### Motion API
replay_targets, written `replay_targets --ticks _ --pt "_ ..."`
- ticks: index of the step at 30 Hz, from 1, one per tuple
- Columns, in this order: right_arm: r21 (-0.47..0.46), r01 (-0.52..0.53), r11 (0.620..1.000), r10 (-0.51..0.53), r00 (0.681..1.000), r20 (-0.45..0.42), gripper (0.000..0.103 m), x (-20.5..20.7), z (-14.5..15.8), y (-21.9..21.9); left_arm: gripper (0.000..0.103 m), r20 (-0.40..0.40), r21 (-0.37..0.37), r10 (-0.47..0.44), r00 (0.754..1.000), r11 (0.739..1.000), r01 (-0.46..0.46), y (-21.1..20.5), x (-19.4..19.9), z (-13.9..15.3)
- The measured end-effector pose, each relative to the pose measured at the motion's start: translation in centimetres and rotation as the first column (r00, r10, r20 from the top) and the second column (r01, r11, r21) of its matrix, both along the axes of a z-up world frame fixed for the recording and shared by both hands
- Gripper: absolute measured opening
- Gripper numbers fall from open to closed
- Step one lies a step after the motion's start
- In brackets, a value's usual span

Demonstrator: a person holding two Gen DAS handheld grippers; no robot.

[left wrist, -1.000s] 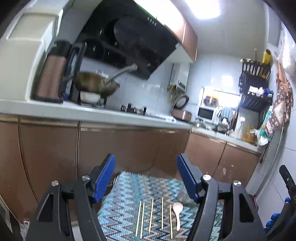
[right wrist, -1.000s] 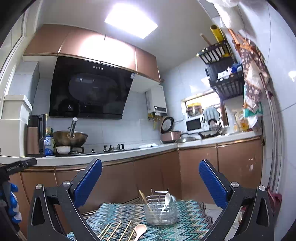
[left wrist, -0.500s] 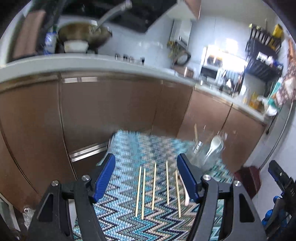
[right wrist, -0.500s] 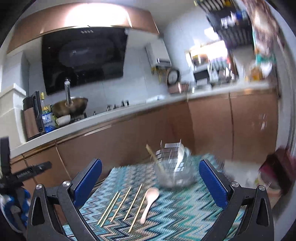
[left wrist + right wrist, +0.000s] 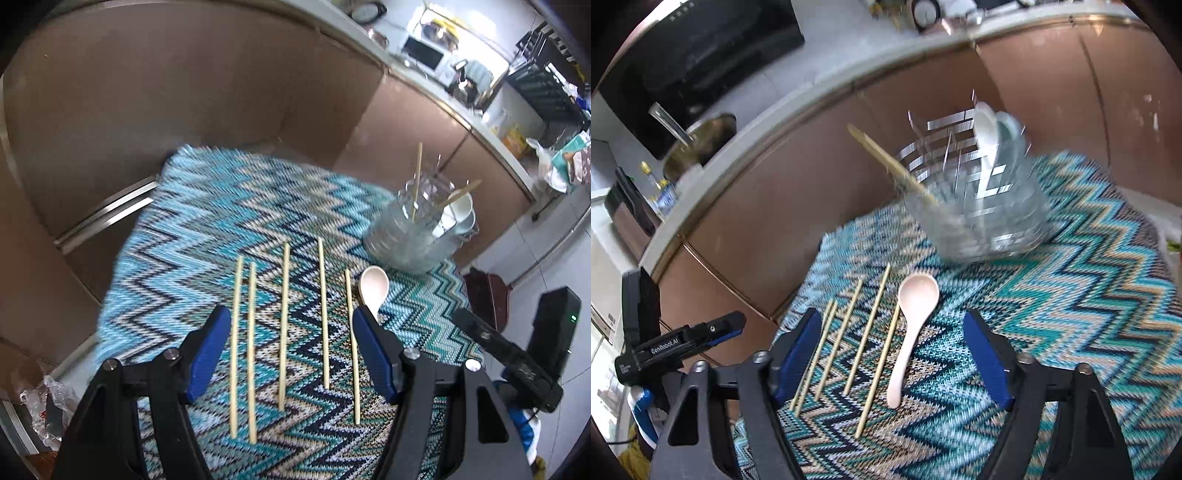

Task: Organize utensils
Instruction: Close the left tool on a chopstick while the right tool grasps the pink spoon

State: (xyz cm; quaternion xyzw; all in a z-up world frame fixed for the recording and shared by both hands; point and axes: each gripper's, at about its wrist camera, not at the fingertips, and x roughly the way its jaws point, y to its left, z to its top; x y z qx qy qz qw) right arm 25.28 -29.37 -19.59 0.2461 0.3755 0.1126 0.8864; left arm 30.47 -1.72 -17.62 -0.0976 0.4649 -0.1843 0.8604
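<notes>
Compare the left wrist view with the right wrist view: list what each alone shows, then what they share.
Left wrist only: a microwave on the counter and a black dish rack.

Right wrist only: a wok and the dark range hood.

Both: five chopsticks, the pale spoon, the glass holder and the zigzag cloth.

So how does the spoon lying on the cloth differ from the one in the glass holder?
The pink spoon lies flat on the zigzag cloth, loose beside the chopsticks; the white spoon stands nearly upright in the glass holder, bowl end up. One is pale pink, the other white. Both look like short soup spoons.
</notes>
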Motion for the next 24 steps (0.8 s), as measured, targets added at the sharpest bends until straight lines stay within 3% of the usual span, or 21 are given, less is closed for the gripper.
replay_targets --ticks 5,12,24 --pt "0.012 -0.026 1.000 0.027 0.998 -0.064 0.050 2.9 -2.6 -0.3 0.045 -0.109 -0.031 -0.039 0.993 0.999 0.036 -1.2 3.3 -2.6" --pt "0.009 -0.062 0.998 0.063 0.994 -0.094 0.037 5.6 -4.4 -0.2 0.033 -0.205 -0.004 -0.026 0.978 1.000 0.026 -2.0 7.1 -5.4" --pt "0.002 -0.093 0.996 0.092 0.988 -0.123 0.024 8.7 -6.1 0.1 0.022 -0.262 0.083 0.009 0.965 0.996 0.013 -2.2 10.1 -8.2"
